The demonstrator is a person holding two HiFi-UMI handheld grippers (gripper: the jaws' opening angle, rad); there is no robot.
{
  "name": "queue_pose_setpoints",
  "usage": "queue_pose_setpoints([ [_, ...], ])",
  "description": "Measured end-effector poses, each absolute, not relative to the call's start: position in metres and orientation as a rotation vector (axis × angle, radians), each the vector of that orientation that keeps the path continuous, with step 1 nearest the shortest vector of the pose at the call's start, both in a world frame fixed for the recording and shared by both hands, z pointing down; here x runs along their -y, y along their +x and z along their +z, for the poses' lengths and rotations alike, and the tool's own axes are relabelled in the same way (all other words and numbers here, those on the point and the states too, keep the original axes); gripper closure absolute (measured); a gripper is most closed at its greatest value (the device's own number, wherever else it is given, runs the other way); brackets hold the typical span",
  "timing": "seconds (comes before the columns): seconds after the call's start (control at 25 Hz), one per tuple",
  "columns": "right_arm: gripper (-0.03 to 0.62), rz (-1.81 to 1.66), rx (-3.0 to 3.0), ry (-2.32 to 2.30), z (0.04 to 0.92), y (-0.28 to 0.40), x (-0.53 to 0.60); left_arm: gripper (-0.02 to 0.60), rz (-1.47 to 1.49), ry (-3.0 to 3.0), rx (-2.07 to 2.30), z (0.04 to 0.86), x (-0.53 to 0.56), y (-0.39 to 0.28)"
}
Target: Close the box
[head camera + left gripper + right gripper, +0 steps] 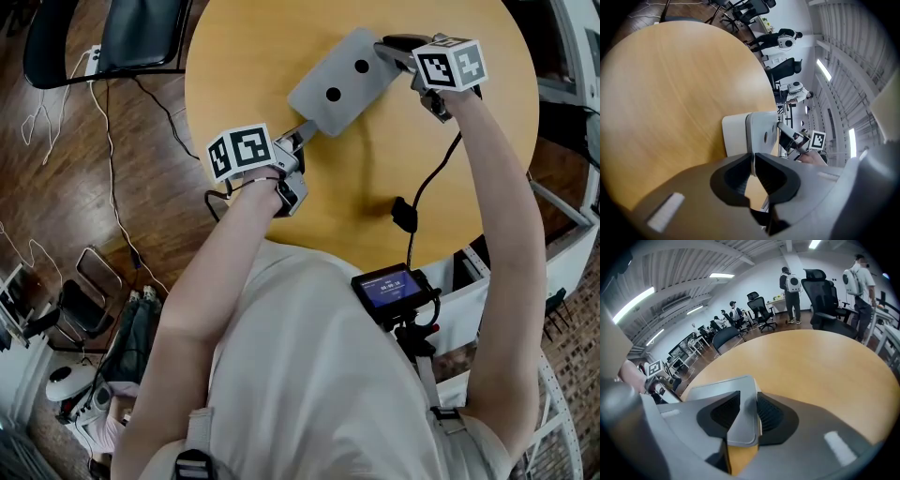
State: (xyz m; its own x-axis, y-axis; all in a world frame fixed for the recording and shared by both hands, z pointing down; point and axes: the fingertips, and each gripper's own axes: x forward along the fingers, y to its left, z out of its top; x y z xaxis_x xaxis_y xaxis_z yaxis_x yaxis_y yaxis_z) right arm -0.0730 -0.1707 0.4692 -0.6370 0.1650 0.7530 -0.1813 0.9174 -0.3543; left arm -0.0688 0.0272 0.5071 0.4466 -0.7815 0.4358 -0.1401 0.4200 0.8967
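Observation:
A flat grey box (pixel 342 80) with two dark holes in its lid lies slantwise on the round wooden table (pixel 244 56). My left gripper (pixel 302 131) is shut on the lid's thin near-left edge. In the left gripper view that edge (pixel 761 133) runs between the pads, with a paler part of the box (pixel 733 136) beside it. My right gripper (pixel 386 49) is at the box's far-right corner. In the right gripper view the lid corner (pixel 726 392) lies between the jaws, which stand apart around it and do not pinch it.
A black cable (pixel 412 211) crosses the table's near right. A black chair (pixel 103 37) and loose cables stand on the wooden floor at the left. A small screen (pixel 394 286) hangs at my chest. People and office chairs (pixel 820 291) are far behind.

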Motion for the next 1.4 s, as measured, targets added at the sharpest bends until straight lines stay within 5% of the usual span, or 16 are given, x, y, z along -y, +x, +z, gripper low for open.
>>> queue_pose_setpoints([
  [0.72, 0.501, 0.502, 2.257, 0.129, 0.449, -0.05, 0.171, 0.554, -0.444, 1.158, 1.136, 0.491, -0.03, -0.078],
  [1.04, 0.57, 0.552, 2.405, 0.089, 0.402, -0.035, 0.128, 0.554, -0.532, 1.341, 1.138, 0.449, -0.021, -0.079],
  [1.4, 0.594, 0.602, 2.641, 0.179, 0.338, 0.006, 0.055, 0.554, -0.258, 1.759, 1.233, 0.393, -0.027, -0.061],
])
